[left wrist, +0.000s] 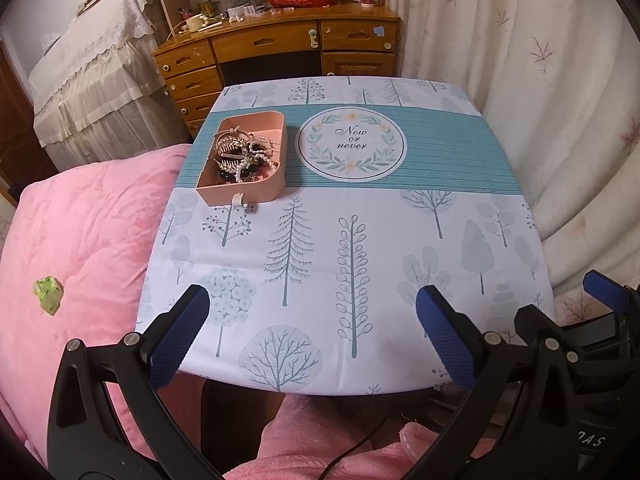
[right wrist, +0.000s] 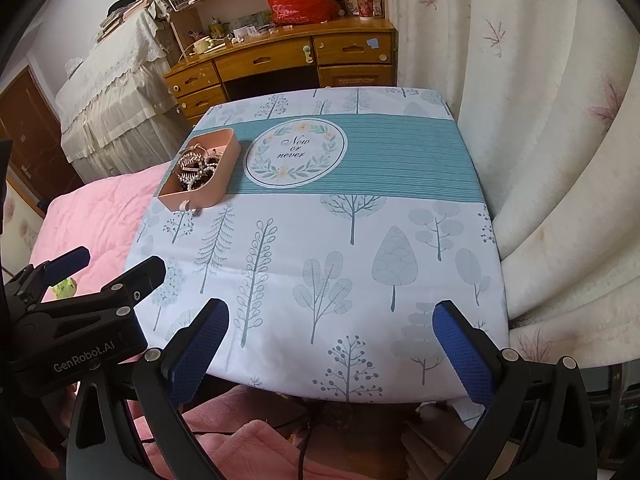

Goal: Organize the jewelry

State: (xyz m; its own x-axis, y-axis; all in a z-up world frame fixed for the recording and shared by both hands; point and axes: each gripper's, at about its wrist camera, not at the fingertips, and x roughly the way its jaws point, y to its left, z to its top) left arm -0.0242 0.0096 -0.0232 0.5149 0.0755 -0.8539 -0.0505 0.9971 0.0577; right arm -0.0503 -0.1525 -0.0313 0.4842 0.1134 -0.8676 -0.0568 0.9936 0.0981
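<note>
Pink box (left wrist: 244, 160), open-topped, sits on the counter (left wrist: 400, 240) toward its far left part, straddling the teal stripe just beside the round "Now or never" print (left wrist: 351, 145). Jewelry (left wrist: 242, 156) — pearl strands, dark beads, gold-toned hair clips — lies heaped and tangled inside it; a small white clip or hook (left wrist: 239, 199) hangs on the box's near wall, with a small piece I cannot make out at its foot. Nothing else of the kind lies loose on the tree-print cloth. Judgement: the scene fits two readings — pieces all gathered into the box with the sorting done, or a jumbled box waiting to be picked through and laid out. The pictures do not settle which, so I name no move. Any reach to the box would have to travel across the counter to the far left, and the tangle would likely lift in a clump, not piece by piece. Left tool (left wrist: 312, 334) hovers at the near edge, fingers spread wide, holding nothing. Right tool (right wrist: 330, 346) sits just beside it on the right, level with it, likewise spread and empty. Both point forward across the cloth, well apart from the box.
</note>
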